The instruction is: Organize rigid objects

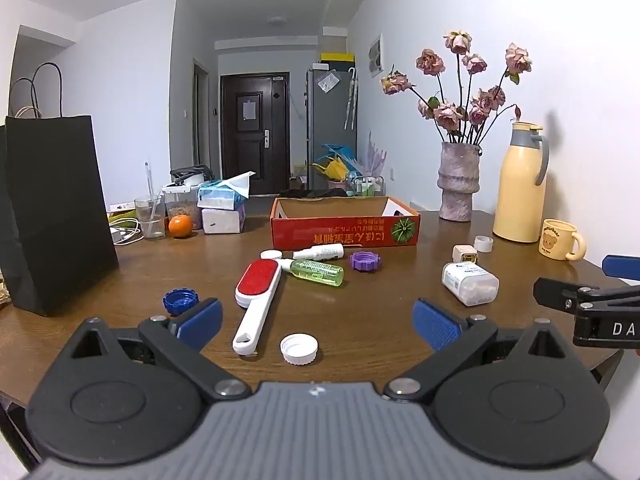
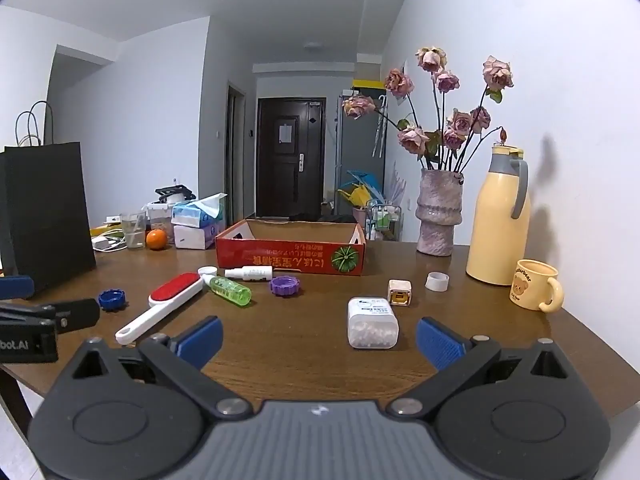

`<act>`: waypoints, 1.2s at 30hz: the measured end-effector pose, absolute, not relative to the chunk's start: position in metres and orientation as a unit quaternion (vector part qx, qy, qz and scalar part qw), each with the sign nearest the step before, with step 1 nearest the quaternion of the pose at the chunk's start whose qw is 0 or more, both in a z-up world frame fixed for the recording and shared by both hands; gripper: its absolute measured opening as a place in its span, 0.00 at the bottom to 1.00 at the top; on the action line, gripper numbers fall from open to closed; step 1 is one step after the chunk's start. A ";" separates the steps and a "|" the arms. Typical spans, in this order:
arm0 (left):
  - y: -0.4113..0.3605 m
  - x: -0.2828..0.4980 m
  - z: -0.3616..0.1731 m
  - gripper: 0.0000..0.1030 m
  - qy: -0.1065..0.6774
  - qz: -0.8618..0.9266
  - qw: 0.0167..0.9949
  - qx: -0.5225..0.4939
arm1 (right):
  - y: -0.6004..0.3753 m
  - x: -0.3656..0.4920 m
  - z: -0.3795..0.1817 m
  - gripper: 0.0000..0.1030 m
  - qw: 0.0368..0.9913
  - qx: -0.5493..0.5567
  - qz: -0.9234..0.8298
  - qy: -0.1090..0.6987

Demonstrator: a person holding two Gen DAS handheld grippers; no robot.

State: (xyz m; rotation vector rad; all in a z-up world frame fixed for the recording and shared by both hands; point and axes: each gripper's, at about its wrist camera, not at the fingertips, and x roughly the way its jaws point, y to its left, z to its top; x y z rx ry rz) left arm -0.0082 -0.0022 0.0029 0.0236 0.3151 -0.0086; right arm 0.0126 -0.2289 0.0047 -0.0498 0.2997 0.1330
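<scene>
Small items lie scattered on a brown table in front of an open red cardboard box. Among them are a white lint brush with a red pad, a green bottle, a white spray bottle, a purple lid, a blue lid, a white cap, a clear pill box and a small cream cube. My left gripper is open above the white cap. My right gripper is open, empty, just short of the pill box.
A black paper bag stands at the left. A vase of dried roses, a yellow jug and a bear mug line the right wall. Tissue packs, a glass and an orange sit behind.
</scene>
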 end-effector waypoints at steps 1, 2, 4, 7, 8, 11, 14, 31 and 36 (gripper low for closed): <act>-0.001 -0.010 0.003 1.00 0.155 -0.004 0.988 0.011 | -0.229 0.011 0.005 1.00 0.986 -0.025 0.066 0.148; -0.001 -0.011 0.003 1.00 0.154 -0.004 0.988 0.010 | -0.229 0.012 0.005 1.00 0.986 -0.024 0.065 0.148; 0.000 -0.011 0.003 1.00 0.154 -0.004 0.988 0.010 | -0.229 0.012 0.006 1.00 0.987 -0.024 0.064 0.149; 0.001 -0.011 0.003 1.00 0.158 -0.004 0.987 0.009 | -0.230 0.011 0.005 1.00 0.986 -0.024 0.063 0.150; 0.001 -0.011 0.003 1.00 0.158 -0.004 0.987 0.009 | -0.230 0.011 0.004 1.00 0.986 -0.024 0.063 0.150; 0.001 -0.010 0.003 1.00 0.158 -0.004 0.987 0.009 | -0.229 0.011 0.005 1.00 0.986 -0.024 0.063 0.150; 0.001 -0.011 0.003 1.00 0.158 -0.004 0.987 0.009 | -0.229 0.011 0.004 1.00 0.986 -0.024 0.063 0.150; 0.000 -0.010 0.003 1.00 0.158 -0.004 0.987 0.009 | -0.229 0.011 0.004 1.00 0.986 -0.024 0.063 0.151; 0.000 -0.010 0.003 1.00 0.158 -0.004 0.987 0.009 | -0.229 0.011 0.004 1.00 0.986 -0.024 0.063 0.151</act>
